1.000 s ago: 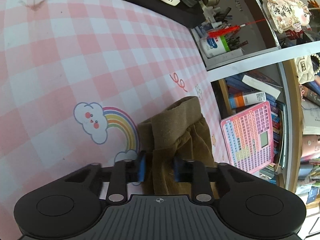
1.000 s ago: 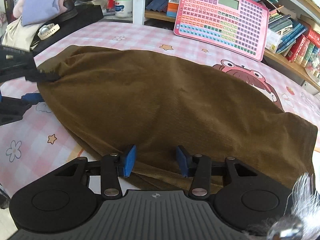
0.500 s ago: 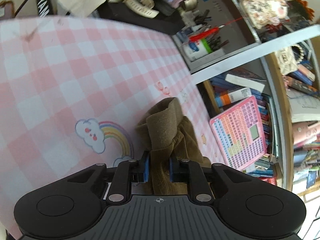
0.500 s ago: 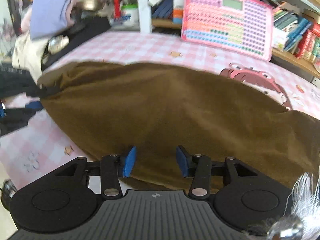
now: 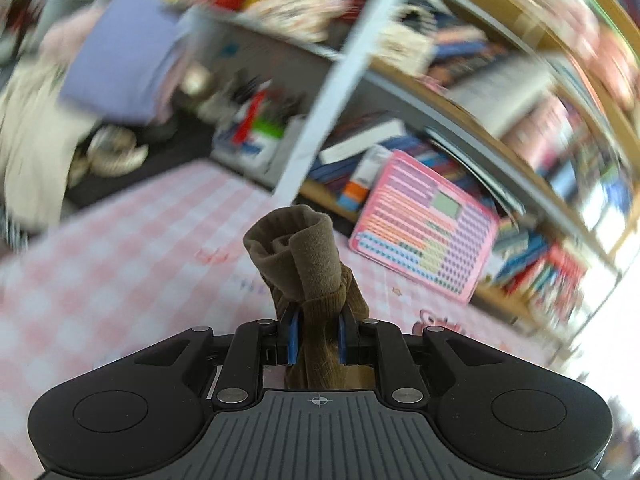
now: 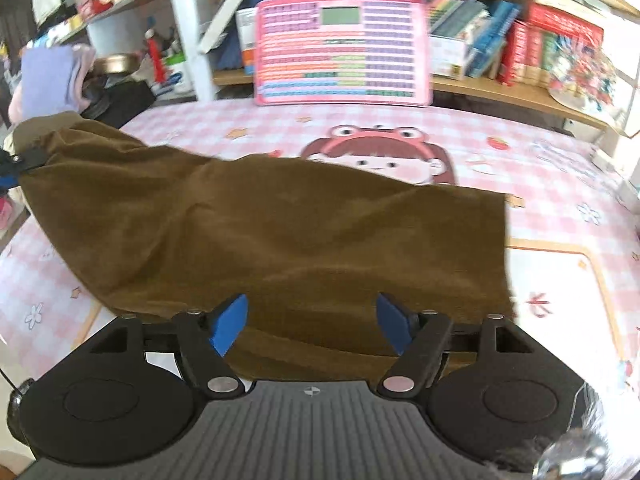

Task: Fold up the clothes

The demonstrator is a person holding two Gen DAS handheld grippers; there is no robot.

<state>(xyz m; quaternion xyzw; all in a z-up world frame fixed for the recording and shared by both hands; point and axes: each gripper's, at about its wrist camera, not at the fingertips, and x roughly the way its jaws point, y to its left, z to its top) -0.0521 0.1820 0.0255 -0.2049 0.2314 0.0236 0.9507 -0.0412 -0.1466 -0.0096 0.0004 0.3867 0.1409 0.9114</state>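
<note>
A brown garment lies stretched across the pink checked tablecloth in the right wrist view. Its left end is lifted, pinched by my left gripper at the frame's left edge. In the left wrist view my left gripper is shut on a bunched fold of the brown garment, which sticks up past the blue pads. My right gripper is open, hovering over the garment's near edge with nothing between its fingers.
A pink keyboard toy leans against the shelf at the table's back. Books fill the shelf to the right. A lilac folded cloth and dark clutter sit at the back left. The left wrist view is motion-blurred.
My left gripper shut on the garment's end and raised it, swinging its view up toward the shelves. My right gripper's jaws spread wider and its view shifted right along the garment.
</note>
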